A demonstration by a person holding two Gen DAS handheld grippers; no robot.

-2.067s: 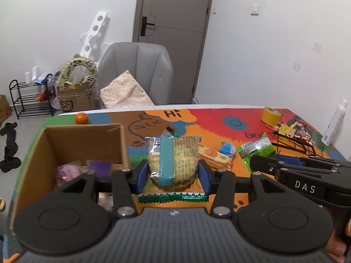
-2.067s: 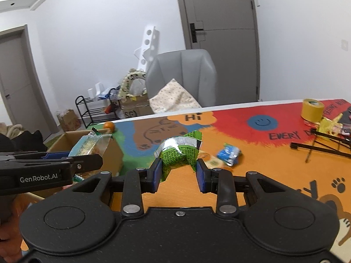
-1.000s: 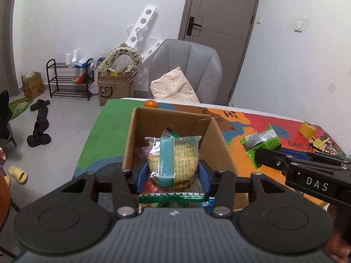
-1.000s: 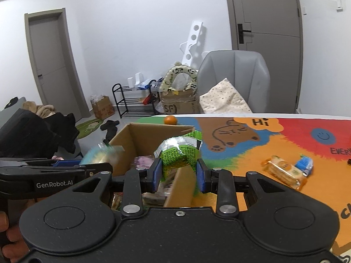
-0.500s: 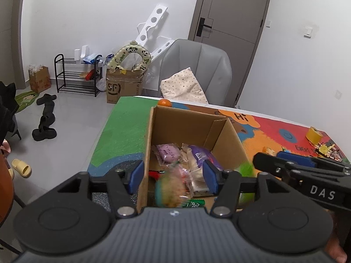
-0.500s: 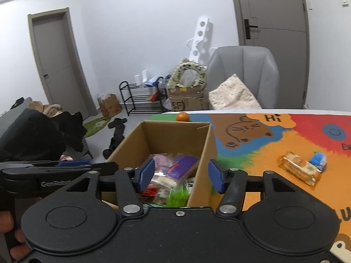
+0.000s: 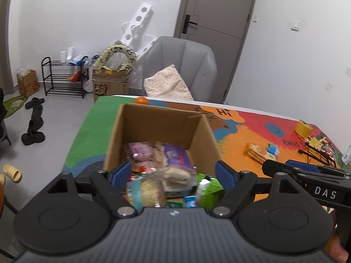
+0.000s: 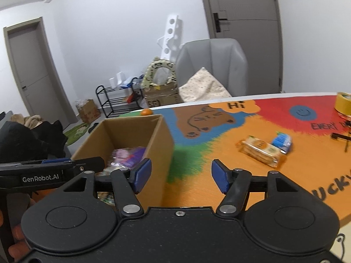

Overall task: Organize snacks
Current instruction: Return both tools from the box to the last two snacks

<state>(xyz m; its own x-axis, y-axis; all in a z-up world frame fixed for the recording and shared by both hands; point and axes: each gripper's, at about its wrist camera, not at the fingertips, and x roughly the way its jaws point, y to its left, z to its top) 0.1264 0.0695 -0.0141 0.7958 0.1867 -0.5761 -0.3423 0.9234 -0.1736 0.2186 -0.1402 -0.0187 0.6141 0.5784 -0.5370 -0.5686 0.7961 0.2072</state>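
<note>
A brown cardboard box (image 7: 201,135) stands open on the table's left end and holds several snack packs. The teal-banded cookie pack (image 7: 147,191) and the green pack (image 7: 208,188) lie on top in its near part. My left gripper (image 7: 173,173) is open and empty above the box. My right gripper (image 8: 179,173) is open and empty, over the box's right wall (image 8: 162,146) and the table. A cracker pack (image 8: 260,151) and a small blue pack (image 8: 282,141) lie on the orange mat to the right.
A small orange (image 7: 142,100) sits behind the box. A yellow tape roll (image 8: 343,105) and a black wire stand (image 7: 318,151) are at the table's right. A grey chair (image 7: 182,68) stands behind the table.
Both grippers carried their packs from the table to over the box, then opened. The cookie pack and green pack dropped into the box. The right gripper has since swung right.
</note>
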